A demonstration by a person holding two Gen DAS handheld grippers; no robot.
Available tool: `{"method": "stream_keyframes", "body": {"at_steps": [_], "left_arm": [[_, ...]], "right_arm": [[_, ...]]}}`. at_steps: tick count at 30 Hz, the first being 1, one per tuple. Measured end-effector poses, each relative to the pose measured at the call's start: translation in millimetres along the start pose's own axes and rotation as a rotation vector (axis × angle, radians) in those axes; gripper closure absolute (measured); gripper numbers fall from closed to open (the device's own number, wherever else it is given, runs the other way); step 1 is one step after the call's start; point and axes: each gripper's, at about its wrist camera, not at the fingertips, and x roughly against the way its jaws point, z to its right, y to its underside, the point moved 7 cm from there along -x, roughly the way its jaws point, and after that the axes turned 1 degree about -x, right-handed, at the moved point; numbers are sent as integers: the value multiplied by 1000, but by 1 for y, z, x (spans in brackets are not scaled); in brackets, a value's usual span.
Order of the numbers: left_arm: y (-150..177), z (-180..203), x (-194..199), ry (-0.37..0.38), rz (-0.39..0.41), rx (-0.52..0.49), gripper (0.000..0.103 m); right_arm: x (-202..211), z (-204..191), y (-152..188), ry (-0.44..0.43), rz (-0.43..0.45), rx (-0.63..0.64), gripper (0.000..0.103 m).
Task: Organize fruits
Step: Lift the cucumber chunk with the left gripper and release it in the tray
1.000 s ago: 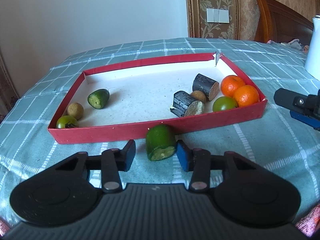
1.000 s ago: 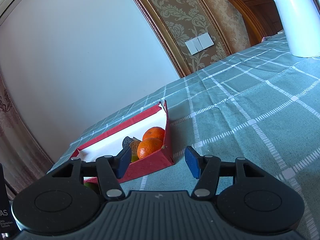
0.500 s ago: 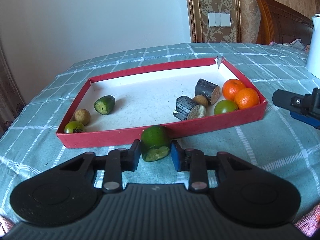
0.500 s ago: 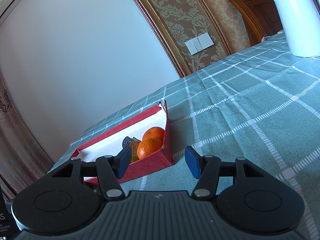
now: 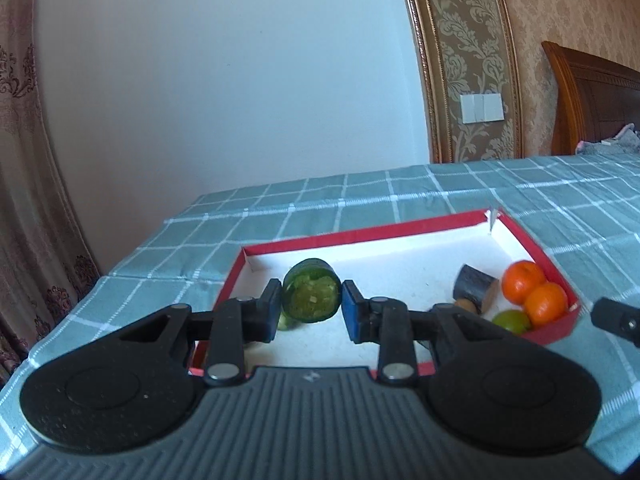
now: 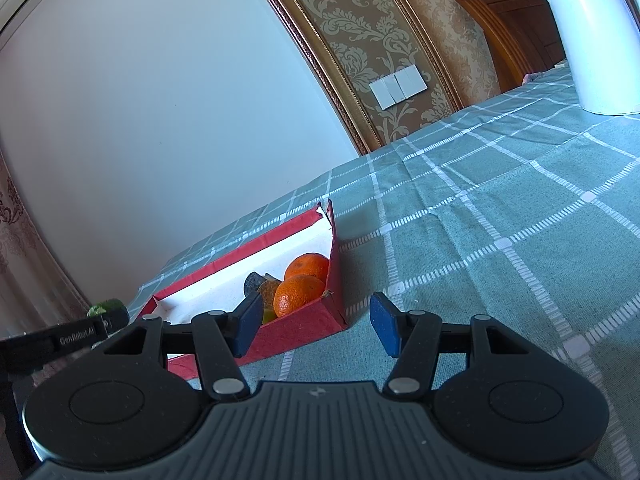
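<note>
Progress well along: most fruit lies in red tray, tangerines at 3 o'clock. Left gripper clamped on green cut fruit, raised over tray, awaiting placement. Right gripper apart, empty. White kettle seen only from right wrist, at 1 o'clock.

"GenRobot.AI" in pale letters on side of left gripper; kettle brand mark illegible.

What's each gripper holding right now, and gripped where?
Left gripper clamps the cut green fruit piece by its rounded sides, cut face toward the camera. Right gripper is open, holding nothing.
</note>
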Motion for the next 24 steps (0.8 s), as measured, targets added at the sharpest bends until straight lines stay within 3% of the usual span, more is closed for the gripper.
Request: {"method": "stream_keyframes", "body": {"at_steps": [6,7,8,10,13,18,24], "left_arm": [[-12,-23,-25,-23,-42,61,72],[-12,-25,-27,-25,-48,69,68],[-10,-28,-29,-34,-51,73,62],[-9,-31,-27,-53,-34,69,30],[-7,-30,-20,-77,1,36,1],[1,-25,-14,-55,-17,11,0],[18,-39,-8,-36,-78,78,0]], "right_arm": [[0,1,1,2,-6,0,45],[-1,0,1,3,-8,1,45],[-1,0,2,3,-11,1,44],[-1,0,2,6,-11,2,39],[-1,-1,1,8,-11,3,38],[-1,-2,1,10,-13,3,38],[-1,-3,0,11,-8,5,38]]}}
